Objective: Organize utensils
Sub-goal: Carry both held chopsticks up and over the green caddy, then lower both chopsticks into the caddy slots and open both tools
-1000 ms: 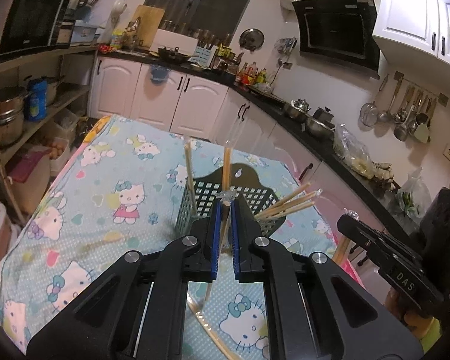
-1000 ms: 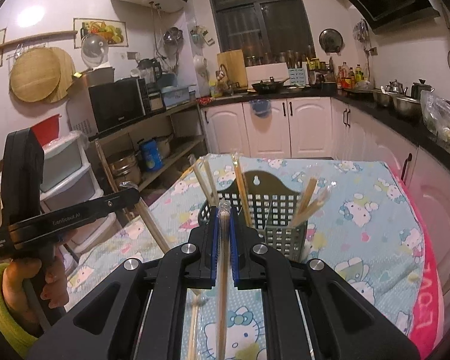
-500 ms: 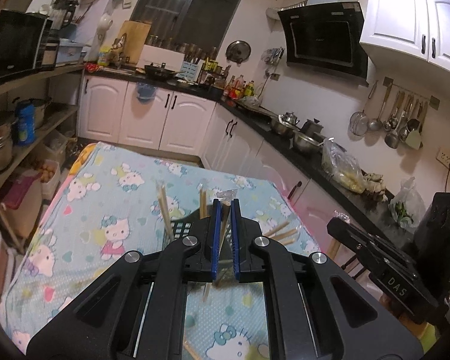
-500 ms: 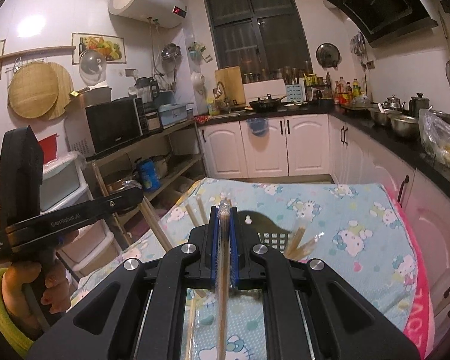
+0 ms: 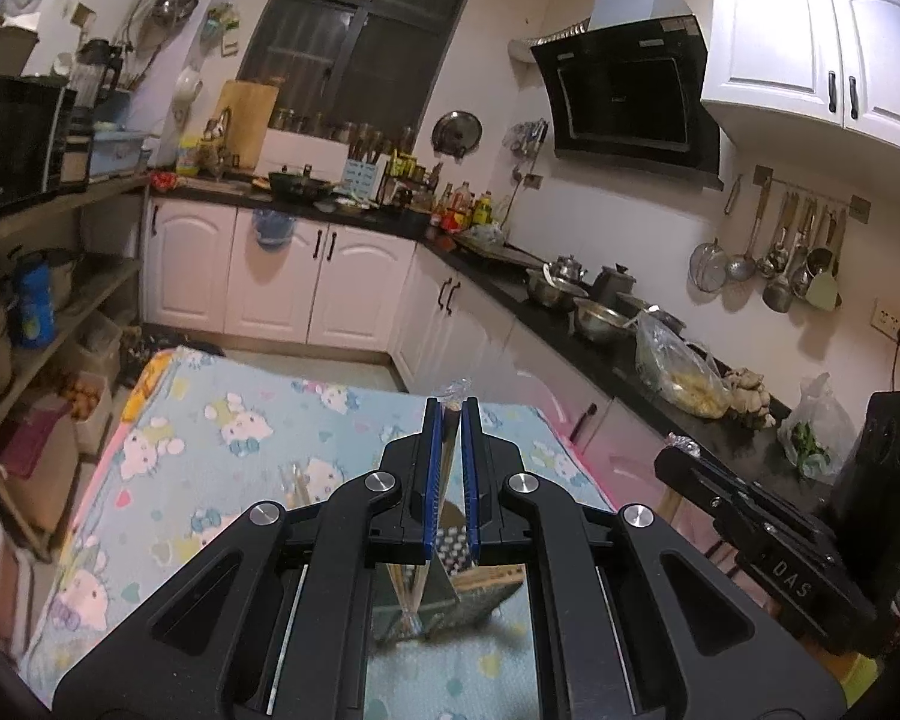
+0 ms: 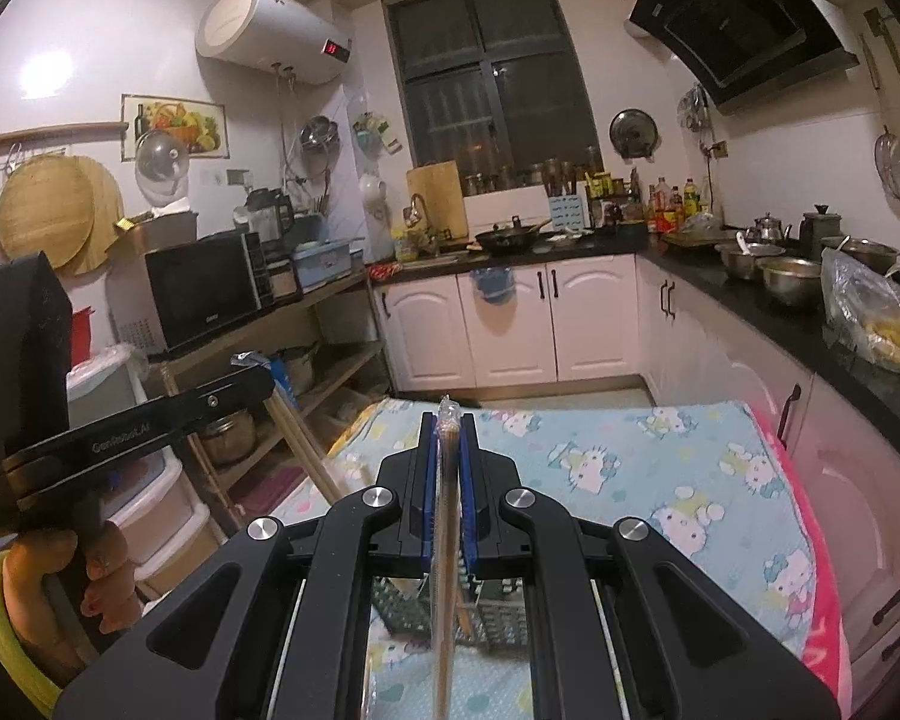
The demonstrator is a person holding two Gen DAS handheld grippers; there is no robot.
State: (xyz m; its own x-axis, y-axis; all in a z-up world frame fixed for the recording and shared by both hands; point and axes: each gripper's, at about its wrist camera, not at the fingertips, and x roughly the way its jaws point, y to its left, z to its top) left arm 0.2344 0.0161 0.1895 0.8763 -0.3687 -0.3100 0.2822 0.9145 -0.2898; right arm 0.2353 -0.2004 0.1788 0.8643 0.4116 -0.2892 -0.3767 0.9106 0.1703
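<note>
My left gripper [image 5: 450, 414] is shut on a wrapped pair of chopsticks [image 5: 417, 588], held high above the table. The dark mesh utensil basket [image 5: 450, 546] shows only between and below the fingers. Chopstick tips [image 5: 294, 480] stick up from it at the left. My right gripper [image 6: 448, 426] is shut on another wrapped pair of chopsticks [image 6: 443, 600]. The basket [image 6: 498, 612] lies under its fingers. The left gripper [image 6: 252, 381] with its chopsticks [image 6: 306, 450] shows at the left of the right wrist view.
The table wears a Hello Kitty cloth [image 5: 210, 456]. A black counter [image 5: 570, 324] with pots and bags runs along the right. Open shelves [image 6: 306, 372] with a microwave [image 6: 204, 288] stand at the left. The right gripper [image 5: 678, 462] appears at the right of the left wrist view.
Both grippers have risen with their chopsticks. The basket has dropped low in both views and is now mostly hidden behind the fingers.
</note>
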